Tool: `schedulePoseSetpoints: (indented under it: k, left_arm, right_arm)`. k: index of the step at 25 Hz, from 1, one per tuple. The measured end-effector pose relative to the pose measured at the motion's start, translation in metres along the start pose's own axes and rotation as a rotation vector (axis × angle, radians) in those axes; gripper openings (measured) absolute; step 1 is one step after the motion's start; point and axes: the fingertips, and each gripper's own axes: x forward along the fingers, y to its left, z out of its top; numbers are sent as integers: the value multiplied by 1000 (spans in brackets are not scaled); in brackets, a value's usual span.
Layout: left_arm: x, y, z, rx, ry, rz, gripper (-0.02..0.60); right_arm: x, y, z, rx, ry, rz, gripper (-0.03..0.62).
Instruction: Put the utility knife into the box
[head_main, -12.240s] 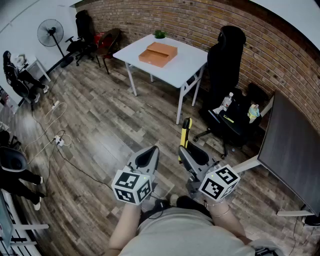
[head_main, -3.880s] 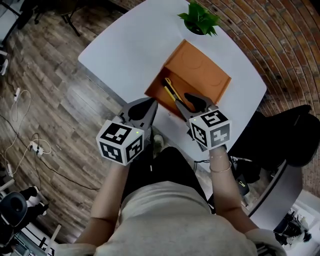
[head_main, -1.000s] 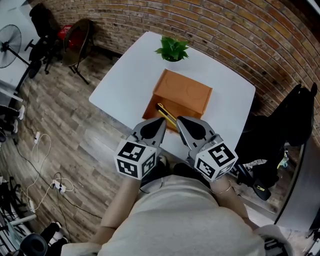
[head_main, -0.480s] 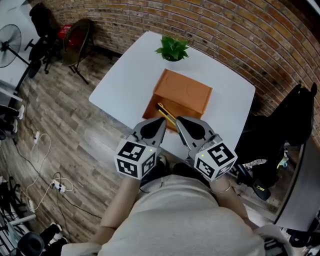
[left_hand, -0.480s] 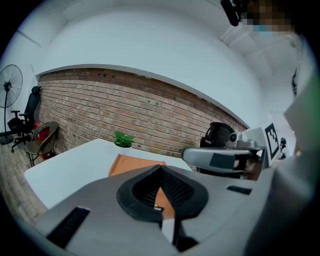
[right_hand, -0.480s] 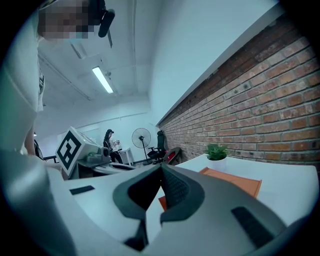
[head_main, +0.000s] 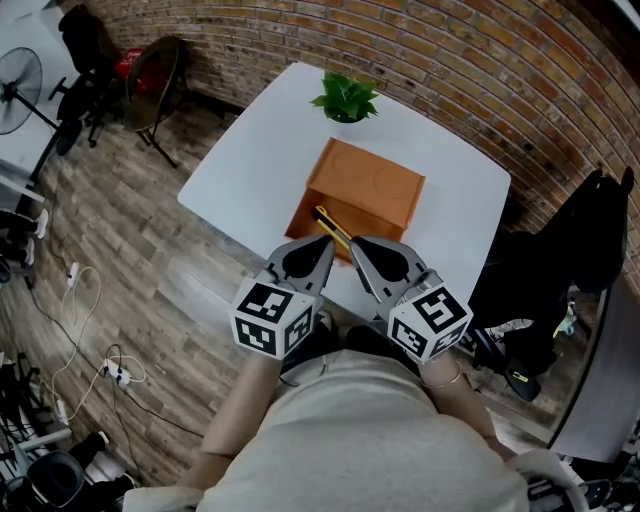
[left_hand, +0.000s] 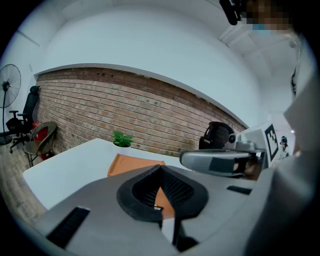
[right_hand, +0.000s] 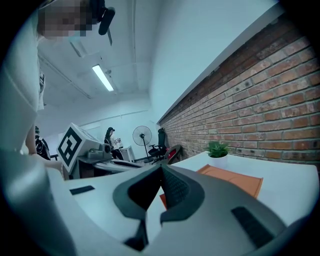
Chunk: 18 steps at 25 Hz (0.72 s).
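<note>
The left hand-held gripper (head_main: 324, 242) is hovering at the table's (head_main: 250, 150) near edge with its jaws pressed together and nothing between them. Just beyond its tip, the yellow-and-black utility knife (head_main: 328, 222) is lying slantwise and appears to be resting in the near, lower open part of the orange box (head_main: 372, 182), with the raised part of the box behind it. The right hand-held gripper (head_main: 358, 242) is hanging close beside the left one, its jaws likewise closed and empty.

Judging by its look, the knife is a light, stiff thing with a smooth casing that could slip. The middle of the handle, taken across its narrow width, is looking like the safest hold. Which end carries the blade cannot be told.

The knife is sitting close to the table's near edge, so a nudge towards the person is risking a fall to the wooden floor (head_main: 150, 280). Bare tabletop is lying open to the left and right of the box. A small potted plant (head_main: 345, 97) is standing at the far edge, well apart from the knife.
</note>
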Motion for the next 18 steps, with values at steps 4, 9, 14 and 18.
schedulePoseSetpoints:
  k: [4, 9, 14, 18]
  left_arm:
    - [1, 2, -4, -6, 15, 7, 6]
    - [1, 3, -4, -9, 18, 9, 6]
    - [1, 5, -3, -15, 18, 8, 6]
    - [2, -1, -5, -21, 15, 2, 6]
  right_arm:
    - [1, 1, -2, -3, 5, 5, -2]
    - [2, 1, -5, -3, 17, 9, -2]
    - [2, -1, -6, -4, 24, 6, -2]
    - [-3, -3, -11, 0, 37, 5, -2]
